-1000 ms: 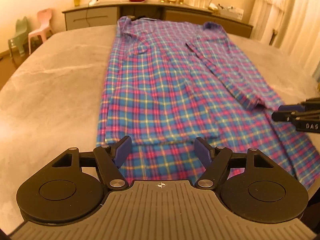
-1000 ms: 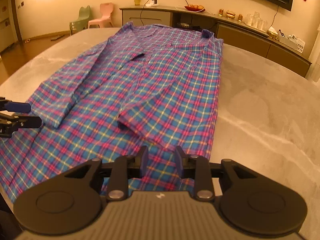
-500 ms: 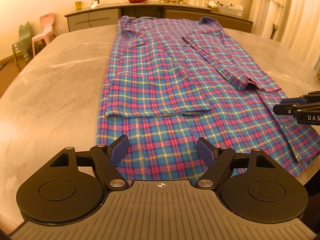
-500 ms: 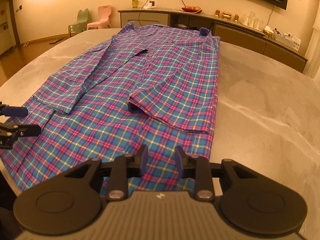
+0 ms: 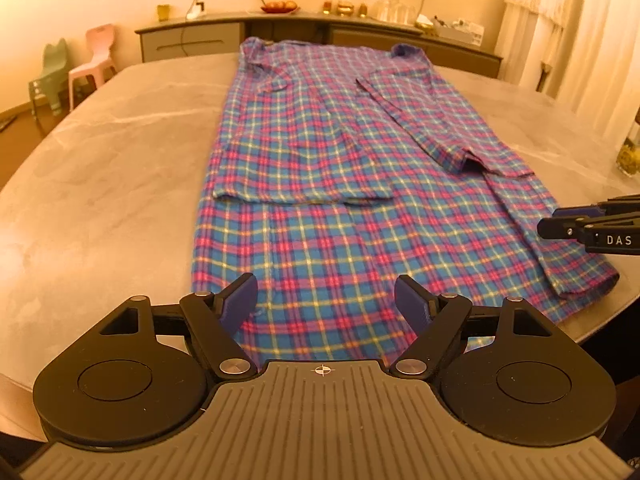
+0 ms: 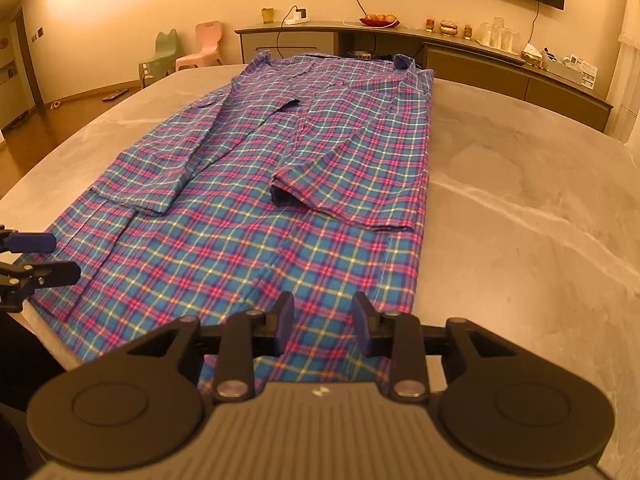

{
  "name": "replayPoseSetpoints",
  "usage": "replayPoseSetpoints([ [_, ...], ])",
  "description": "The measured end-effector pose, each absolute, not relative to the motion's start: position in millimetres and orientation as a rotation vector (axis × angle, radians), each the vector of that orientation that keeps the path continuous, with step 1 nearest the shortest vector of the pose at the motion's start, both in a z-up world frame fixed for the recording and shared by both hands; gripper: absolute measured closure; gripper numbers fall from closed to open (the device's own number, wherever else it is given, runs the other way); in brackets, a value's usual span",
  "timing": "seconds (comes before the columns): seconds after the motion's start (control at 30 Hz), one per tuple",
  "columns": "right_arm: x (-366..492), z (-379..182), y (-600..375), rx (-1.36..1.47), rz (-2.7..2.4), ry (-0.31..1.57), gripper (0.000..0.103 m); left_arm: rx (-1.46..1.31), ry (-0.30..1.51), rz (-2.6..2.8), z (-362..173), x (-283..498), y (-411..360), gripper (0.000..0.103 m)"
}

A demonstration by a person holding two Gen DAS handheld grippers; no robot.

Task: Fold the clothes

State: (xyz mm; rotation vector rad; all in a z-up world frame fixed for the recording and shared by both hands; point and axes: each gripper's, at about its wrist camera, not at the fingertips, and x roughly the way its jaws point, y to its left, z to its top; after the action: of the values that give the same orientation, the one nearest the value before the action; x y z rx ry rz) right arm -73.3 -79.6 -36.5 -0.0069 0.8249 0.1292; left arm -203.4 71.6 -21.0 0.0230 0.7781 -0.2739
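Shirt: your plaid shirt [image 5: 320,184] lies flat along the grey worktop [image 5: 108,168], both sleeves folded in over the body.
Left hand-held gripper [image 5: 326,300]: you hold it wide, over the hem, gripping nothing.
Right hand-held gripper [image 6: 322,320]: narrower, jaws opening, above the hem's right corner, nothing pinched.

A shirt [image 5: 320,184] is showing a blue, pink and yellow plaid across a grey marbled table [image 5: 112,168], black grippers are wearing blue pads [image 5: 240,300], and pink [image 5: 94,66] and pale green [image 5: 48,76] chairs are standing by a cream wall [image 6: 120,4]
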Motion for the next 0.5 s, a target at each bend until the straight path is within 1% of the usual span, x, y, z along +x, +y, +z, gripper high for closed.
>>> replayPoseSetpoints([
  [0.37,-101.5,-39.6,-70.2,-0.049,0.137,0.806,0.066,0.057,0.785,-0.266,-25.1,-207.2,68.0,0.033],
  [0.5,-101.0,-25.1,-65.8,-0.042,0.156,0.786,0.066,0.041,0.766,-0.258,-19.7,-207.6,69.5,0.033],
])
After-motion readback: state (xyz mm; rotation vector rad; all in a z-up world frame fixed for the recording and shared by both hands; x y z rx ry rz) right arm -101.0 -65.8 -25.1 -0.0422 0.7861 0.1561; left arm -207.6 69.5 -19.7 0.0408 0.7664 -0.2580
